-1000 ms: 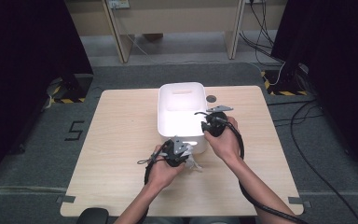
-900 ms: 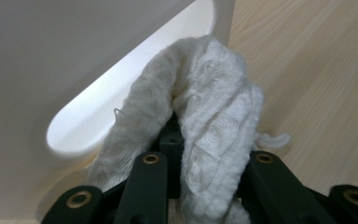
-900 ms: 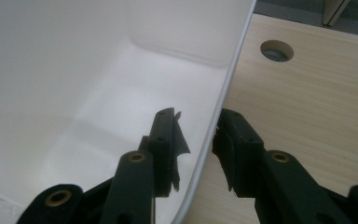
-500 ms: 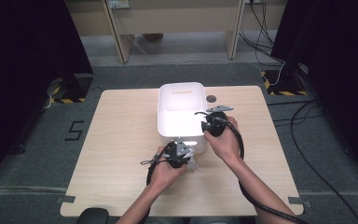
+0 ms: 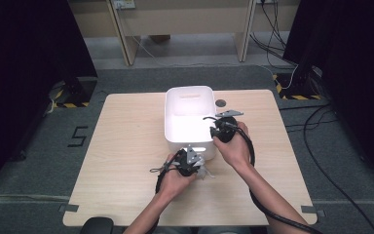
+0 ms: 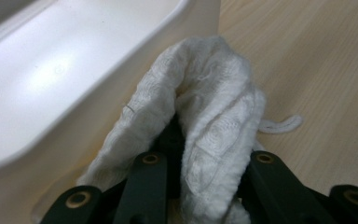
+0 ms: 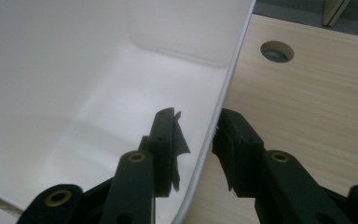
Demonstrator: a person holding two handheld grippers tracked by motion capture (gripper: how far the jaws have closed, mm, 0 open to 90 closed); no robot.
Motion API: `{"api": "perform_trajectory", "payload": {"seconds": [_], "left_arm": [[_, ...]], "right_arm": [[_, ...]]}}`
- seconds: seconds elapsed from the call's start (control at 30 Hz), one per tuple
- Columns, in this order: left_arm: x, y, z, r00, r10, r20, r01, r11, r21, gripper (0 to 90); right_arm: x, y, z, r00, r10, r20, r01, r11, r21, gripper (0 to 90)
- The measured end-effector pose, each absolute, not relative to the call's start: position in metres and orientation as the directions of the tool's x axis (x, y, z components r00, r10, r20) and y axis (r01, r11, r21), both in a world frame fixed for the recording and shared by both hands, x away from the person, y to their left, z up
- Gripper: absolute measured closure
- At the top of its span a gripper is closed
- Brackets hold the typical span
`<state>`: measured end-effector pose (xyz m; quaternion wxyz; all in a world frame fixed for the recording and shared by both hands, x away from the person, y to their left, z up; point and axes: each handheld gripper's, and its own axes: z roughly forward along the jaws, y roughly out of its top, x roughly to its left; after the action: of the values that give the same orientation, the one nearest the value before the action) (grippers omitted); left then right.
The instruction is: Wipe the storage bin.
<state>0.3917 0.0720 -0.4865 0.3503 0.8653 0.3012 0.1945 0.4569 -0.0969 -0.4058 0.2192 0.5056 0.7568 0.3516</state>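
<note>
A white plastic bin (image 5: 190,90) stands in the middle of the wooden table (image 5: 126,146). My left gripper (image 5: 195,163) sits at the bin's near wall, shut on a white knitted cloth (image 5: 205,171). In the left gripper view the cloth (image 6: 214,93) bulges up in a fold between my jaws (image 6: 200,158), beside the bin's outer wall (image 6: 51,84). My right gripper (image 5: 214,130) straddles the bin's right rim. In the right gripper view (image 7: 198,135) one jaw is inside the bin (image 7: 74,70) and the other outside, closed on the wall.
A round cable hole (image 5: 220,103) is set in the table just behind the bin's right side, also seen in the right gripper view (image 7: 276,50). Black cables trail from both grippers across the table. Dark curtains and desk legs stand beyond the far edge.
My left gripper with the cloth has edged slightly to the right along the bin's near wall. The right gripper has kept still on the rim.
</note>
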Motion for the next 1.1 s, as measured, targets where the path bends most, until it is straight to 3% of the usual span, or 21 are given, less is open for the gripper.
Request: {"api": "perform_trajectory", "payload": {"seconds": [0.6,1.1], "left_arm": [[0.392,0.072,-0.486,0.738,0.666,0.108,0.393,-0.555,0.733,75.4],[0.389,0.064,-0.462,0.74,0.669,0.075,0.391,-0.518,0.761,75.1]], "right_arm": [[0.457,-0.097,-0.406,-0.392,0.92,0.026,0.613,0.24,0.753,68.0],[0.458,-0.095,-0.406,-0.397,0.917,0.024,0.614,0.246,0.75,68.8]]}}
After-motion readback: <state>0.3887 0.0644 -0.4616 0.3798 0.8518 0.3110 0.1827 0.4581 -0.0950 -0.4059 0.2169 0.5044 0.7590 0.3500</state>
